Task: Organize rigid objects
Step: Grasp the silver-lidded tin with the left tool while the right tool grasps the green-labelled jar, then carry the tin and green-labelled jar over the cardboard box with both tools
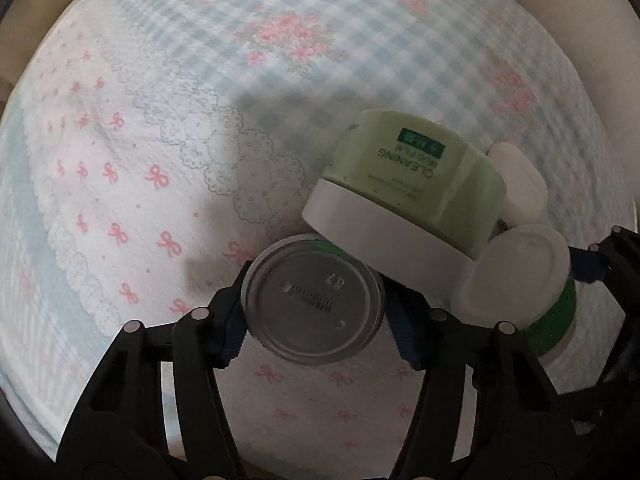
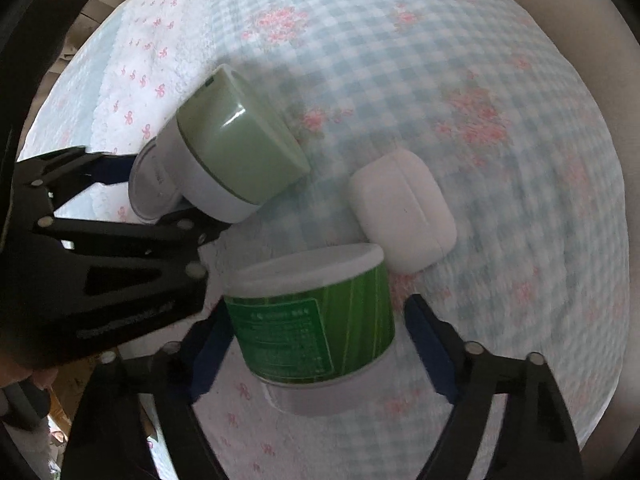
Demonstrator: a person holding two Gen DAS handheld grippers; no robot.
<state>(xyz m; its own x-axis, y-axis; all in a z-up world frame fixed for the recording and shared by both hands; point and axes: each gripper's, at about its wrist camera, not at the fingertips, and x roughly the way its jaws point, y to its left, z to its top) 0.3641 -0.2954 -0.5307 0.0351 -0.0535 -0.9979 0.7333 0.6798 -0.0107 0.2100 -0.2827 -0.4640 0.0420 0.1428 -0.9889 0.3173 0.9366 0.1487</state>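
jars (image 1: pixel 404 196) crowded right, bedspread (image 1: pixel 132 184) open left and beyond

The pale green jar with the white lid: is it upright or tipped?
Tipped. The pale green jar leans with its base raised and its white lid lowest; its "CLEANING" label reads upside down.

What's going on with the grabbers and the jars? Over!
Left gripper shut on clear jar. Right gripper around green jar, grip unclear. Pale green tub tilted on clear jar; white case close behind.

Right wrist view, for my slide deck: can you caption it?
Right hand-held gripper straddles a green-labelled jar beside a white case on the checked bedsheet.
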